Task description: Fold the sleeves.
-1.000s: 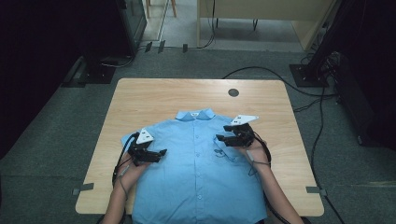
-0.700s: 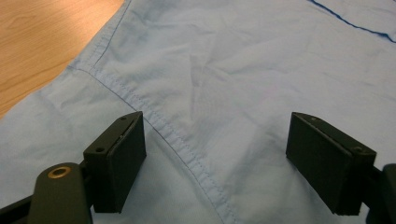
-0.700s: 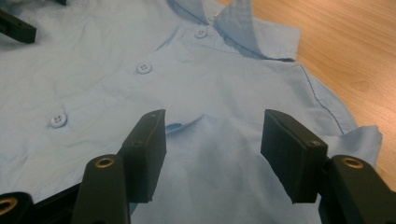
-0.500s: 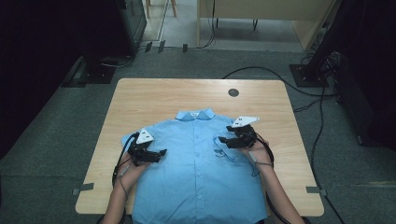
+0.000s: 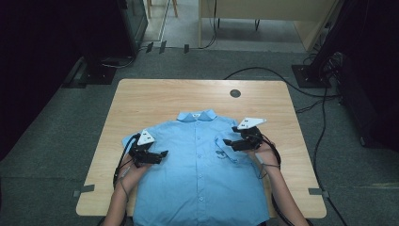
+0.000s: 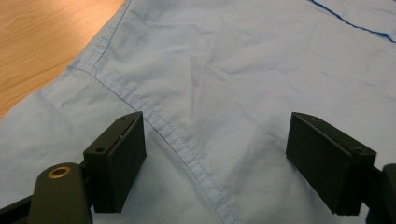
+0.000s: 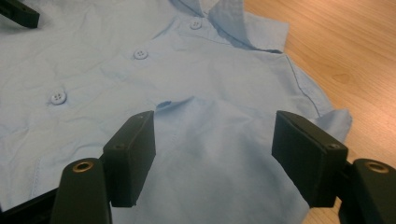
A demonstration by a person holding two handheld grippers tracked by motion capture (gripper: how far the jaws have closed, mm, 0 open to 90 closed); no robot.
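Grey carpet and dark gear ring a pale wooden table, and a light blue short-sleeved shirt lies face up on it, collar toward the far edge, hem hanging off the near edge by the person.

What's just changed: the right gripper has been opening its jaws, and now they stand wide with nothing pinched. In the right gripper view the black pads hover over smooth cloth just right of the placket, with a small raised pucker a bit beyond them. Compared with a second ago the hand itself has barely shifted. My read is it has let go of the fabric near the shirt's right sleeve, so that tuck is probably done, or it's lining up a fresh grab.

The left gripper sits over the other side of the shirt near the left sleeve, jaws also spread wide and empty, straddling a stitched seam that runs diagonally across the cloth.

Material-wise: thin woven cotton-looking fabric, softly creased, with double-stitched seams and small white four-hole buttons down the front. Whether the sleeves are folded under is hard to tell from above. Tabletop is smooth light woodgrain with a round dark cable port beyond the collar.
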